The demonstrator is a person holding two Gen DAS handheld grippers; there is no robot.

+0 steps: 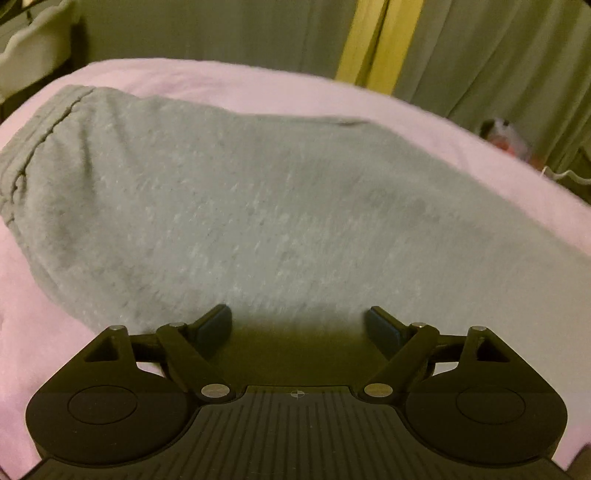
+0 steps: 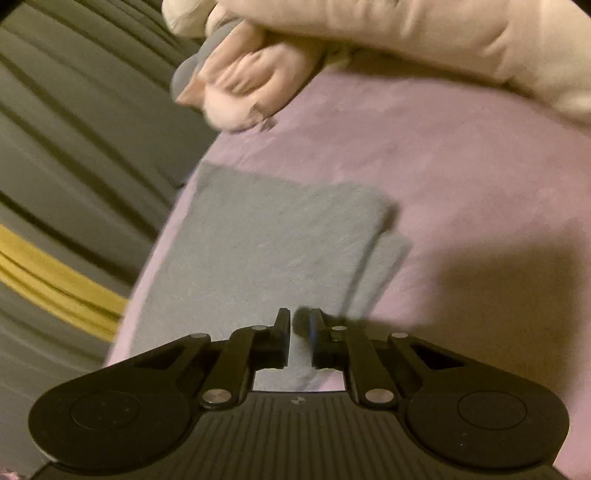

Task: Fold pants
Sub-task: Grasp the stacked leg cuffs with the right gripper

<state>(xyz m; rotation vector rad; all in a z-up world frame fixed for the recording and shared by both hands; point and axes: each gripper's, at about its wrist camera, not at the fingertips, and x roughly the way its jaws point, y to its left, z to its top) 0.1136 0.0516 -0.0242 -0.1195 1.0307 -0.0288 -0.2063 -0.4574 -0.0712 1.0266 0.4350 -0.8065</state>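
Note:
Grey pants (image 1: 240, 192) lie folded on a pink bed sheet (image 1: 258, 85), with the waistband at the left in the left wrist view. My left gripper (image 1: 299, 314) hovers over their near edge. Its jaws stand wide apart with nothing between them. In the right wrist view the grey pants (image 2: 266, 236) show as a folded rectangle with a lower layer sticking out at the right edge. My right gripper (image 2: 297, 321) is low over their near end. Its fingers are almost together, and I see no cloth pinched between them.
Grey curtains (image 1: 221, 29) with a yellow strip (image 1: 369, 44) hang behind the bed. A cream pillow or blanket (image 2: 406, 33) and a crumpled pink cloth (image 2: 247, 88) lie at the far end of the pink sheet (image 2: 461, 166). A white scalloped object (image 1: 33, 48) stands at the left.

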